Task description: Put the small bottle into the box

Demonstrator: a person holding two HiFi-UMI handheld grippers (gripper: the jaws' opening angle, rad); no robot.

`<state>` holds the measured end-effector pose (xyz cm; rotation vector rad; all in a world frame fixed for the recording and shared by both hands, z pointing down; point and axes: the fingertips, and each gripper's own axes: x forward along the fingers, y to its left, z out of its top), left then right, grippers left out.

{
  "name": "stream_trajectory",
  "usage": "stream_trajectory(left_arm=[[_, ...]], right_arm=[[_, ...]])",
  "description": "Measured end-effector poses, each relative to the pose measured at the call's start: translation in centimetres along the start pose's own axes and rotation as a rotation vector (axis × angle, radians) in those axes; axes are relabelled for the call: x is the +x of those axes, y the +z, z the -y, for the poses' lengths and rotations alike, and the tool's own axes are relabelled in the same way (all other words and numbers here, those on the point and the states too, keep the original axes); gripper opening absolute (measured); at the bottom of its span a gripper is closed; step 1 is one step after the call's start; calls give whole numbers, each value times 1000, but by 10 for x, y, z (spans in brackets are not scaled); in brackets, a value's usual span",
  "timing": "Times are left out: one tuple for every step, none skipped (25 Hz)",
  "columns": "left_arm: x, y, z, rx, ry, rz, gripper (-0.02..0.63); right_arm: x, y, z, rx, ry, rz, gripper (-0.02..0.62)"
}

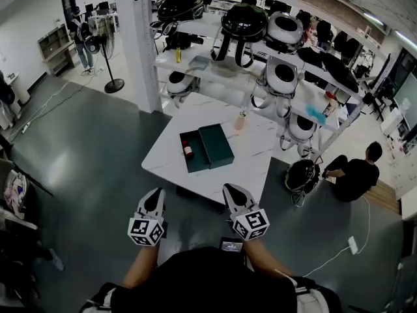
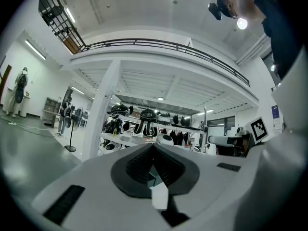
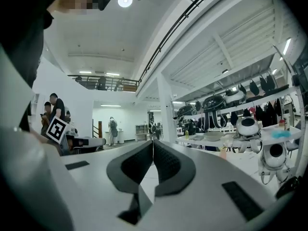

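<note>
Left gripper (image 1: 155,194) and right gripper (image 1: 233,192) are hovering near, jaws together, empty. Small bottle (image 1: 240,121) is standing far of box (image 1: 218,145); a closed-jaw approach is risking toppling it.

I count two grippers in my hands, the left gripper (image 1: 155,195) and the right gripper (image 1: 233,193), each with two fingers (image 2: 131,170). At twelve o'clock stands one worktop (image 1: 254,155). On it lies one box (image 1: 194,165) with one lid (image 1: 216,145) open beside it and one small bottle (image 1: 188,151) inside. One pink bottle (image 1: 240,121) stands at the box's one o'clock. On the shelves (image 1: 215,70) beyond I make out four white helmets (image 1: 285,30), two black helmets (image 1: 244,21) and one yellow bottle (image 1: 178,54). A third black helmet (image 1: 301,175) lies on the floor at three o'clock. There is one fan (image 1: 107,64) at ten o'clock and one pillar (image 1: 140,44). The head view shows two people, one seated (image 1: 355,171) at three o'clock and one standing (image 1: 81,38) at eleven.
</note>
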<state>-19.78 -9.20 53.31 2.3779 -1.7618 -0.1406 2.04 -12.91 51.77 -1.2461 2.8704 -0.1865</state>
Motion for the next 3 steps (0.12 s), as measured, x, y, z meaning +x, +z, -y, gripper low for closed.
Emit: stream_trajectory(left_arm=[[1, 0, 3, -1, -6, 5, 17], [3, 0, 6, -1, -13, 10, 17], [4, 0, 9, -1, -21, 16, 17]], right_arm=[[-1, 0, 2, -1, 2, -1, 33], [-2, 0, 5, 0, 3, -2, 34], [-3, 0, 7, 1, 4, -4, 33]])
